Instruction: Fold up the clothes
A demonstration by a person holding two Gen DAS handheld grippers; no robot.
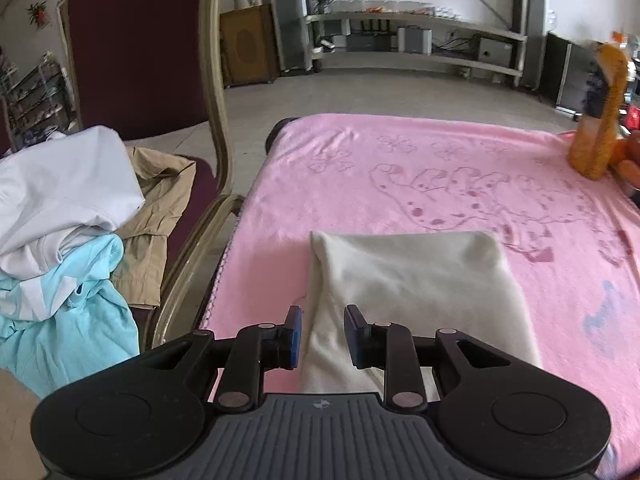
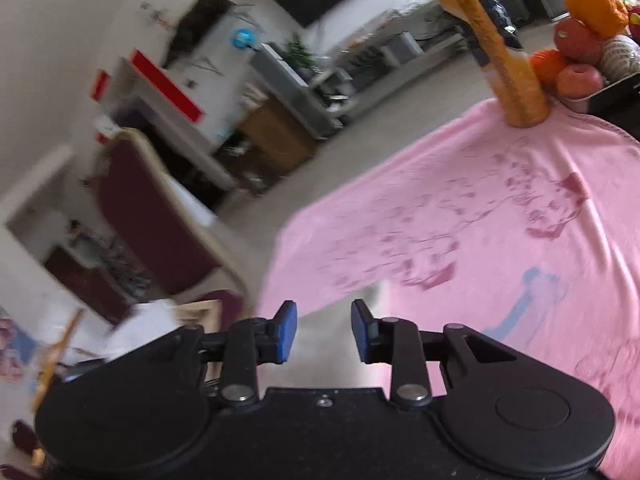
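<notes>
folded cream cloth (image 1: 416, 280) lies below left gripper (image 1: 323, 334), fingers parted, empty.

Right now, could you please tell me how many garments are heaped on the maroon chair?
3: a white garment on top, a light-blue garment below it, a tan garment behind; more may be hidden.

Black hand-held gripper (image 1: 322, 338) bodies, blue pads (image 1: 295, 330), silver pivot screws, ribbed grey housing.

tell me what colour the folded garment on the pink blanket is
Cream, off-white folded garment; it shows best in the left wrist view.
</notes>
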